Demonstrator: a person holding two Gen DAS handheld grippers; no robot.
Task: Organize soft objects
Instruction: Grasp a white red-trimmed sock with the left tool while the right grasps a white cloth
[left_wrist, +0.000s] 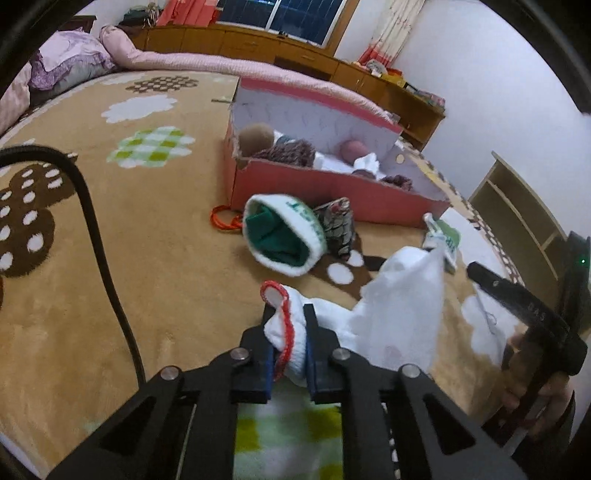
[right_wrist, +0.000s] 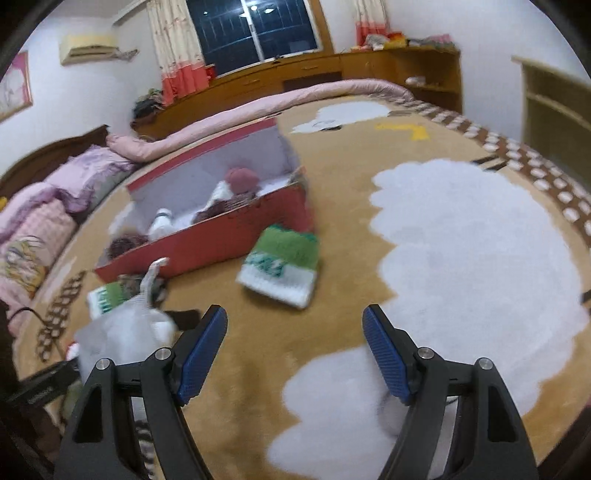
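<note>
White sock (left_wrist: 388, 317), red-trimmed at the cuff, pinched at that cuff between the pads of the left gripper (left_wrist: 290, 321), jaws drawn nearly together on the cloth; rest of the sock lifted and trailing off to the right above the tan blanket (left_wrist: 166, 258). Right gripper (right_wrist: 295, 354) spread wide and empty, nothing between its blue pads (right_wrist: 201, 350), hovering over the blanket's white cloud patches.

Partly done, by the look of it: red box (left_wrist: 332, 188) on the bed already holding several soft things, among them a brown ball, a pink ball, dark knitted pieces and something white. Left outside, just in front of the box: a green-and-white knitted hat (left_wrist: 284, 236) on its side, a patterned pouch (left_wrist: 338, 225) touching it, a red cord (left_wrist: 221, 219) beside, and a second green-and-white knit (right_wrist: 280, 269) near the box's front wall in the right wrist view.

Probably next: sock to the box, then the hat, pouch and remaining knit.
</note>
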